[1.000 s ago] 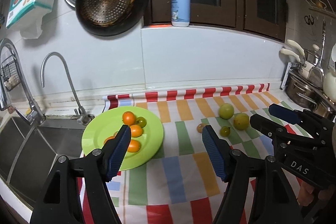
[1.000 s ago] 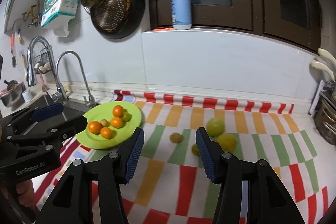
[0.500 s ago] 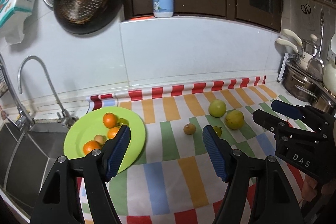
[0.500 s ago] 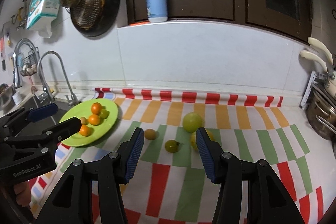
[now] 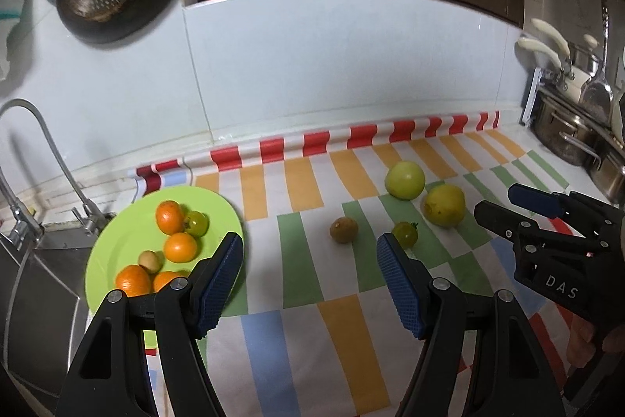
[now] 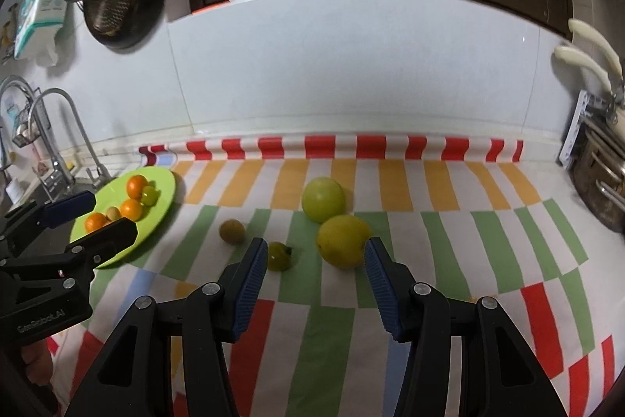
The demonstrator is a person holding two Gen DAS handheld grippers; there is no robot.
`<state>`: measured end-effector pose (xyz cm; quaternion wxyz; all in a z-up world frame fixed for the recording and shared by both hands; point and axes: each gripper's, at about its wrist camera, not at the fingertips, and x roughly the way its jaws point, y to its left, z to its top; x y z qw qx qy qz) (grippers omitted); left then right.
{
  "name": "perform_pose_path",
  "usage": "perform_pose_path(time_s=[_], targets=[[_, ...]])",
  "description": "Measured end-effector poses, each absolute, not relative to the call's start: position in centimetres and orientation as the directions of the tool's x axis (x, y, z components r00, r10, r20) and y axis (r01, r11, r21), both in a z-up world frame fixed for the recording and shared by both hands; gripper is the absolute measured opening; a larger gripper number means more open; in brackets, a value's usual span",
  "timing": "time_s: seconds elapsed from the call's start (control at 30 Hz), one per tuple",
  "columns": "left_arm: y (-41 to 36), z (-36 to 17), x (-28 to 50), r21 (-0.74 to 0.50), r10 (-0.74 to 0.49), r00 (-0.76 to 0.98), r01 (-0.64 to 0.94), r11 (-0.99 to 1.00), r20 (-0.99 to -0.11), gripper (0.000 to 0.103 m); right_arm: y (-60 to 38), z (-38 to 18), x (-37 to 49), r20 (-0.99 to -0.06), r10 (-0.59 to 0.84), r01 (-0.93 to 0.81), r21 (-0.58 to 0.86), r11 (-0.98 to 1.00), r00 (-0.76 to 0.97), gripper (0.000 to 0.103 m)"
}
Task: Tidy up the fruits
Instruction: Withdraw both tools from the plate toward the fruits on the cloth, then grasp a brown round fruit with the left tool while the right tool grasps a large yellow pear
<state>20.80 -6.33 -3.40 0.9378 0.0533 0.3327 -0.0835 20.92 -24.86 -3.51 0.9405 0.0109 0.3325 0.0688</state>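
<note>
Fruits lie in two groups on the striped cloth [image 5: 336,323]. On the green plate [image 5: 113,253] by the sink sit some oranges [image 5: 170,217], a small green fruit and a small tan one. Four more are on the cloth: a green apple [image 6: 323,199], a yellow fruit [image 6: 343,240] touching it, a brown fruit [image 6: 232,231] and a little green tomato [image 6: 279,256]. The left gripper [image 5: 308,264] is open and holds nothing. The right gripper [image 6: 315,266] is open and empty too, with the yellow fruit just ahead of it.
</note>
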Motion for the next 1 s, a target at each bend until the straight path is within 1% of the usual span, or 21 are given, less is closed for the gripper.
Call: perform_pose_path(time_s=[0.5, 0.63, 0.67, 0.7, 0.73, 0.77, 0.83, 1.0], targets=[[-7.3, -7.4, 24.6, 0.05, -0.126, 0.708, 0.223, 0.974, -0.695, 0.07, -25.7, -7.3, 24.3, -0.698, 0.12, -0.089, 0.081, 0.993, 0.706, 0.052], [-7.5, -8.4, 25.6, 0.04, -0.145, 0.692, 0.244, 0.969, -0.707, 0.07, -25.7, -8.2, 25.1, -0.713, 0.115, -0.082, 0.081, 0.993, 0.692, 0.052], [-7.6, -8.6, 25.9, 0.04, -0.148, 0.688, 0.249, 0.968, -0.71, 0.07, -25.7, -8.3, 25.3, -0.715, 0.115, -0.08, 0.083, 0.993, 0.69, 0.053], [-7.7, -8.8, 26.2, 0.043, -0.149, 0.687, 0.254, 0.966, -0.712, 0.07, -25.8, -8.5, 25.6, -0.718, 0.115, -0.077, 0.085, 0.993, 0.686, 0.058], [-7.9, -9.0, 26.5, 0.047, -0.15, 0.684, 0.26, 0.965, -0.714, 0.07, -25.9, -8.7, 25.8, -0.719, 0.113, -0.072, 0.087, 0.994, 0.686, 0.061], [-8.0, -9.2, 26.7, 0.046, -0.153, 0.682, 0.265, 0.963, -0.715, 0.07, -25.9, -8.8, 25.8, -0.717, 0.11, -0.069, 0.087, 0.994, 0.688, 0.062], [-8.2, -9.6, 27.4, 0.043, -0.161, 0.676, 0.275, 0.96, -0.719, 0.07, -26.0, -8.9, 26.1, -0.714, 0.105, -0.066, 0.082, 0.994, 0.693, 0.062], [-8.8, -10.4, 29.0, 0.013, -0.192, 0.647, 0.298, 0.954, -0.738, 0.061, -25.9, -9.2, 27.2, -0.709, 0.111, -0.078, 0.079, 0.994, 0.696, 0.062]])
